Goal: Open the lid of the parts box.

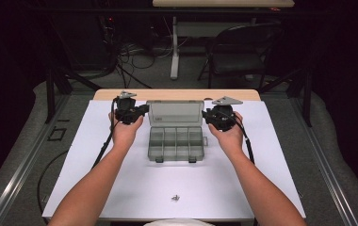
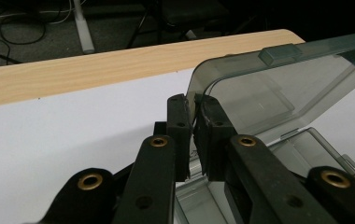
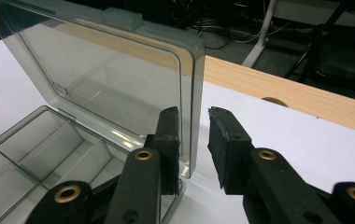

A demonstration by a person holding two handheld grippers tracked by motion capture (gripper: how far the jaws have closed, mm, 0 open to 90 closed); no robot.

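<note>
A clear grey compartment box (image 1: 174,143) lies open in the middle of the white mat, its lid (image 1: 174,113) standing upright at the back. My left gripper (image 1: 144,111) is at the lid's left edge. In the left gripper view its jaws (image 2: 195,106) pinch the lid's edge (image 2: 278,88) between the pads. My right gripper (image 1: 206,116) is at the lid's right edge. In the right gripper view the lid's edge (image 3: 197,102) stands between the jaws (image 3: 192,112), with a gap to the outer pad (image 3: 224,135). The compartments (image 3: 40,149) look empty.
A small metal part (image 1: 175,197) lies on the white mat (image 1: 120,179) near the front edge. A strip of wooden tabletop (image 1: 177,94) shows behind the mat. A folding chair (image 1: 243,52) and cables are on the floor beyond the table.
</note>
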